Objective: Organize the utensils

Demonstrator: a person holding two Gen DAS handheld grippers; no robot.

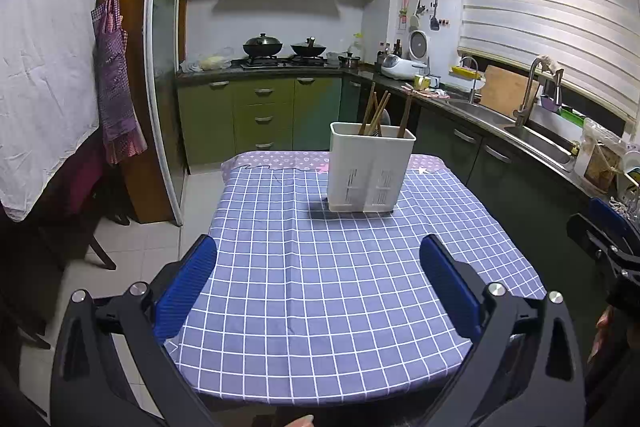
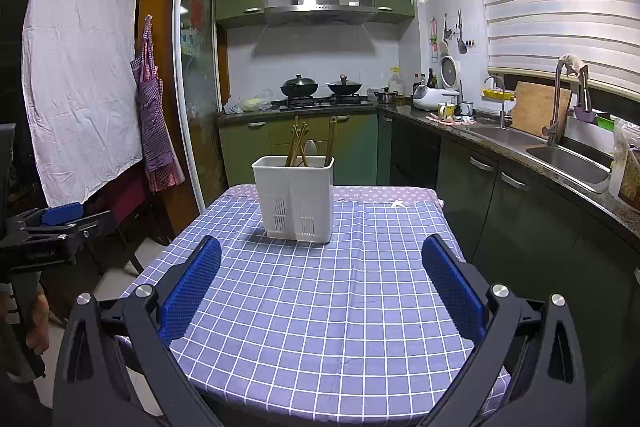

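Kitchen: green cabinets run across the back of the frame, with a range hood upper centre and a striped blind at upper right.
Surface: a table under a blue checked cloth fills the lower middle of both views.
Sink: a steel basin sits in the counter at the right edge of the right wrist view.
Left gripper: low in the left wrist frame, jaws wide apart with blue pads, nothing between them; it also shows at the left edge of the right wrist view.
Right gripper: low in the right wrist frame, jaws wide apart and empty, over the near part of the cloth.
Utensil holder: a white slotted caddy standing upright on the cloth toward the far edge, centre of frame, well apart from both grippers.
Chopsticks: brown sticks leaning inside the holder, tips up.
Spoon: a pale spoon stands in the holder among the chopsticks, seen in the right wrist view.
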